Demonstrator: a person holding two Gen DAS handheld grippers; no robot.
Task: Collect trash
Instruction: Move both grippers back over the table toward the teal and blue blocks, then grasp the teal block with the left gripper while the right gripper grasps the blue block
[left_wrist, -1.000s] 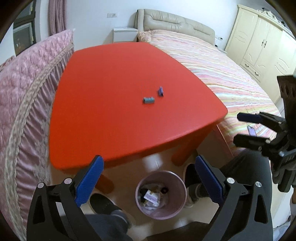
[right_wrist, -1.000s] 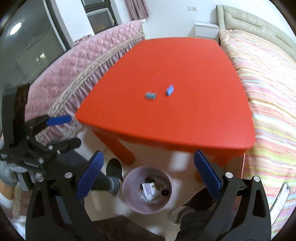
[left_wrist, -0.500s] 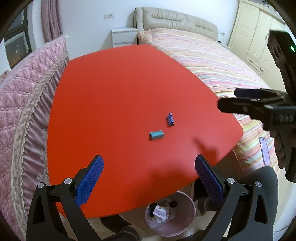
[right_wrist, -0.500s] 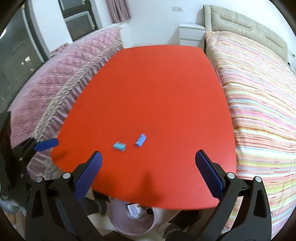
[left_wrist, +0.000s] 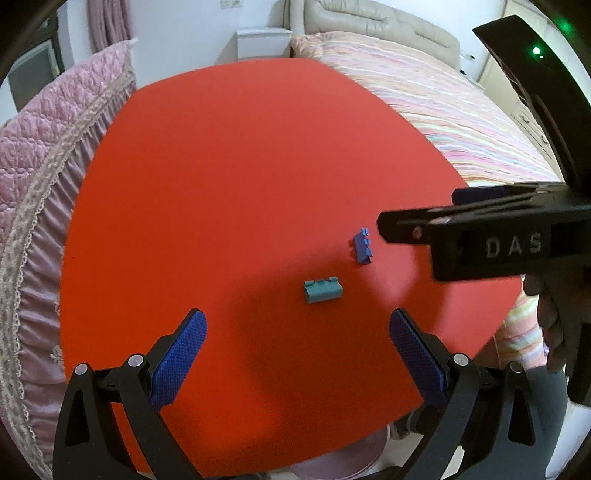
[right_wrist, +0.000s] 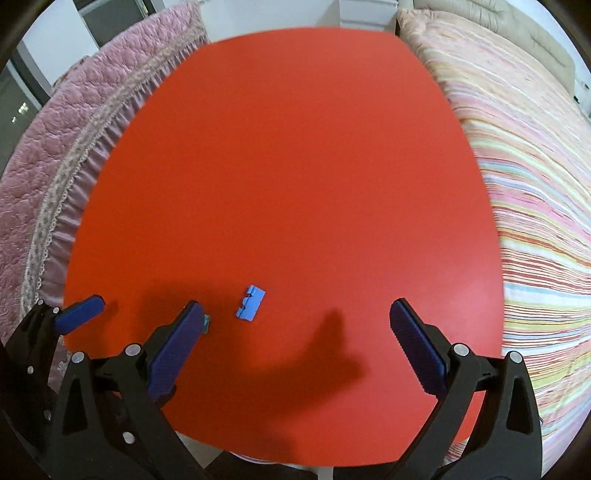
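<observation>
Two small scraps lie on the red table (left_wrist: 229, 177): a teal one (left_wrist: 322, 290) and a blue one (left_wrist: 362, 246). My left gripper (left_wrist: 297, 343) is open and empty, hovering just short of the teal scrap. My right gripper (right_wrist: 295, 338) is open and empty above the table; the blue scrap (right_wrist: 251, 303) lies just ahead of it, left of centre. The teal scrap (right_wrist: 207, 325) is mostly hidden behind the right gripper's left finger (right_wrist: 173, 347). The right gripper also shows from the side in the left wrist view (left_wrist: 480, 221), close to the blue scrap.
A pink quilted cover (left_wrist: 33, 192) borders the table on the left and a striped bed (left_wrist: 461, 110) on the right. The rim of a pink waste bin (left_wrist: 354, 461) shows below the table's near edge. The left gripper appears at the left edge (right_wrist: 79, 314).
Both grippers have moved forward from over the bin and floor to above the table, closing in on the two scraps. Both stayed open.
</observation>
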